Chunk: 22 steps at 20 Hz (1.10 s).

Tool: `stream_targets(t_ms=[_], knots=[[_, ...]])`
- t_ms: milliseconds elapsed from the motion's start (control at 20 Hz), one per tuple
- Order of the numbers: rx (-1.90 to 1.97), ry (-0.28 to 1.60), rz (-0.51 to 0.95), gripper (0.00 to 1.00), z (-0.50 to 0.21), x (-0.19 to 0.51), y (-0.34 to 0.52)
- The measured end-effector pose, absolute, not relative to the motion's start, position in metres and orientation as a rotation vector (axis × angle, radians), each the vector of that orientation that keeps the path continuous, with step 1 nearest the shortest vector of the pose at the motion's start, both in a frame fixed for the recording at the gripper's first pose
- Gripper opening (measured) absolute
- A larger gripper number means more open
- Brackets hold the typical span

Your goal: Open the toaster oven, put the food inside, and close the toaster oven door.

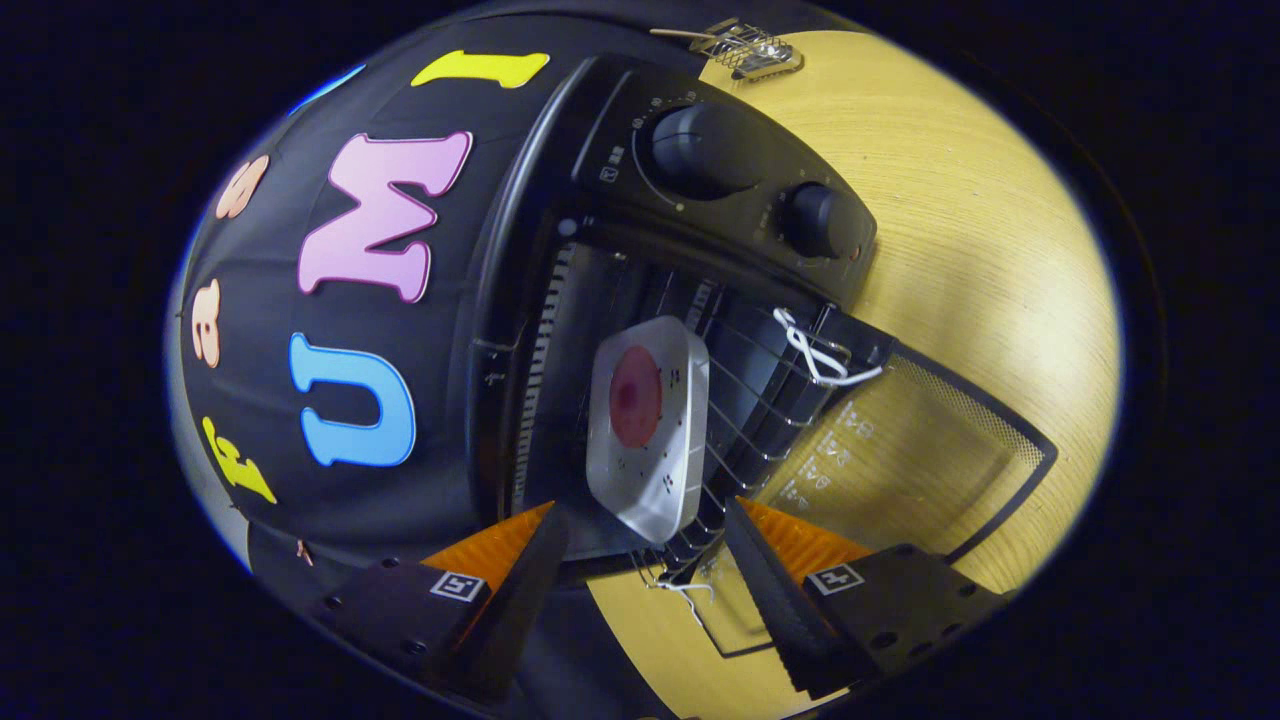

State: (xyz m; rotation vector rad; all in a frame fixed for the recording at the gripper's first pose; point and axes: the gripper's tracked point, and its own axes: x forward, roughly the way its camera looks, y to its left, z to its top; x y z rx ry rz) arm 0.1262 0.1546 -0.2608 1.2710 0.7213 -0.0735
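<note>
The black toaster oven (560, 200) stands with its glass door (900, 450) swung fully down onto the wooden table. Inside, a silver tray (655, 470) rests on the wire rack (760, 400), and a round red piece of food (635, 395) lies on the tray. My gripper (645, 510) is open just at the oven's mouth. The near end of the tray lies between the fingertips, and a gap shows on each side, so neither finger presses on it.
Two black knobs (700, 150) sit on the oven's control panel. White string (815, 355) is tied to the rack, and another bit (685, 590) hangs near the door's edge. A small wire object (745, 48) lies on the wooden table (980, 230) beyond the oven.
</note>
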Motion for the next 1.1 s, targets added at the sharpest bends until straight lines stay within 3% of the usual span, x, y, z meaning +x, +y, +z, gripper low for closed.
stream_targets(t_ms=[50, 550, 1100], knots=[[1.243, 0.718, -0.052, 0.96, -0.254, 0.118, 0.155], [0.737, 0.811, 0.158, 0.99, -0.249, -0.002, 0.148], [0.397, 0.846, 0.263, 0.99, -0.258, -0.055, 0.159]])
